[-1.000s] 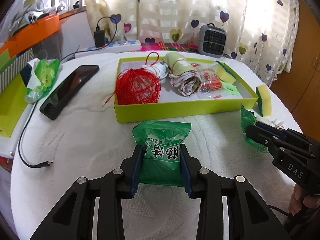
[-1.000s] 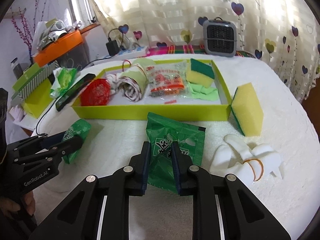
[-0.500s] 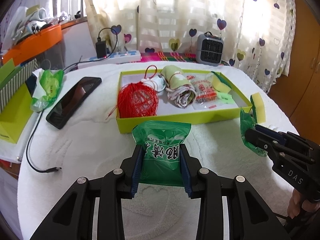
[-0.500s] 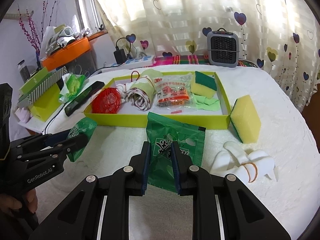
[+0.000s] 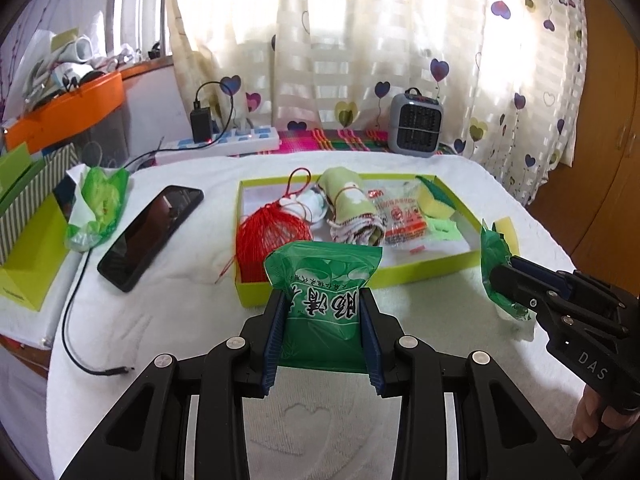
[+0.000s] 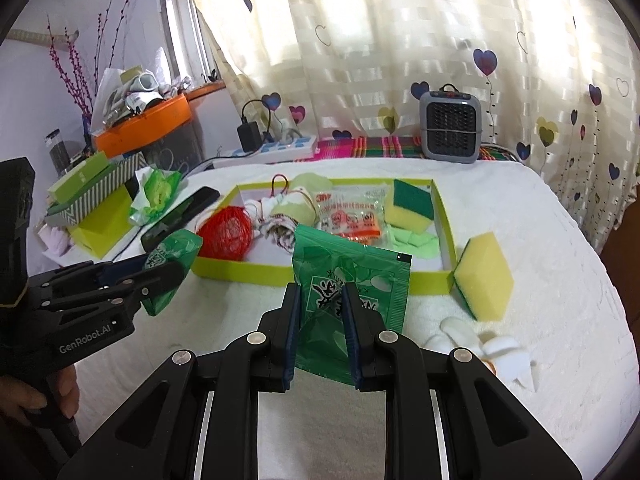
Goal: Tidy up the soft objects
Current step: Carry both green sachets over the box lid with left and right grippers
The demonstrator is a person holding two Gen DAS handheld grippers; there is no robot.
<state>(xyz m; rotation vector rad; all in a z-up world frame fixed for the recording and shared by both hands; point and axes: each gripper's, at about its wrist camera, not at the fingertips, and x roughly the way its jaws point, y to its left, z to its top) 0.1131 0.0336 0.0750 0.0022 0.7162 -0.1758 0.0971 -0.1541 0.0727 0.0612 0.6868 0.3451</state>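
My left gripper point(image 5: 323, 320) is shut on a plump green packet point(image 5: 322, 280) and holds it above the white towel, in front of the lime tray point(image 5: 360, 280). My right gripper point(image 6: 320, 316) is shut on a flat green packet point(image 6: 352, 276), also lifted in front of the tray point(image 6: 360, 276). Each gripper shows in the other's view, the right one point(image 5: 496, 280) and the left one point(image 6: 176, 270). The tray holds a red mesh ball point(image 5: 272, 232), a rolled cloth point(image 5: 352, 216), a red-printed bag point(image 5: 400, 212) and a sponge point(image 6: 410, 206).
A loose yellow sponge point(image 6: 484, 276) and white foam pieces point(image 6: 480, 344) lie right of the tray. A black phone point(image 5: 152, 232), a cable point(image 5: 80, 344), a green bag point(image 5: 100, 204) and boxes point(image 5: 28, 236) sit at the left. A small heater point(image 5: 416, 124) stands at the back.
Both grippers have risen with their green packets. The tray and table now sit lower and further off in both views.
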